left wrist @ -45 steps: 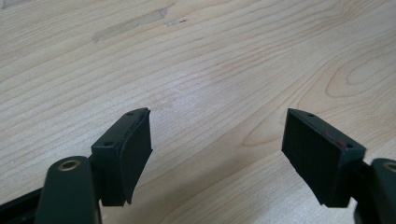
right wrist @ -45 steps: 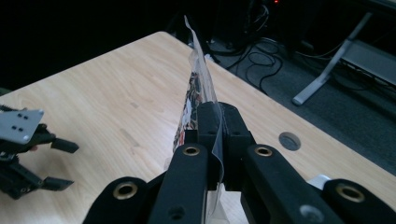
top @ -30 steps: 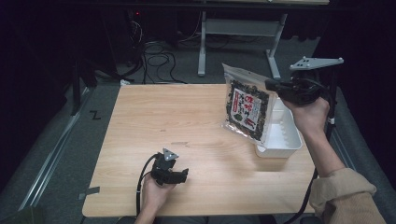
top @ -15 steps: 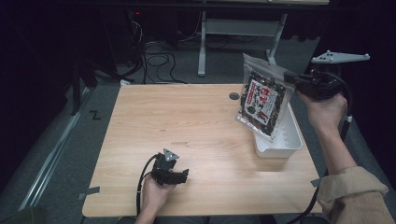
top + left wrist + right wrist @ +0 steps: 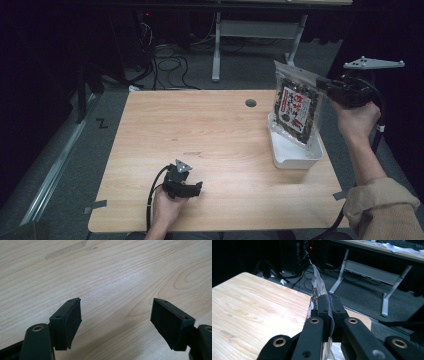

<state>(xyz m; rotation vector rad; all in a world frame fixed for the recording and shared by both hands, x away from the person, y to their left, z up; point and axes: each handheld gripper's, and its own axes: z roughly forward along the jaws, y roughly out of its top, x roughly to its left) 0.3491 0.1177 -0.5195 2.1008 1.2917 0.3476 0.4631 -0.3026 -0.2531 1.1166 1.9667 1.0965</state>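
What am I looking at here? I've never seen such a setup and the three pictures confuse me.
A person sits at a wooden table with a hand-held two-jaw claw in each hand. The high view looks down from above; the other two views come from cameras riding on each claw. The left claw rests low over bare wood, jaws open and empty. The right claw is shut on the edge of a clear snack bag, holding it above a white bin at the table's right side.

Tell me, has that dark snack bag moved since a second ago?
Yes. The snack bag, clamped in the right gripper, has shifted right and away, from beside the white tray to hanging over it.
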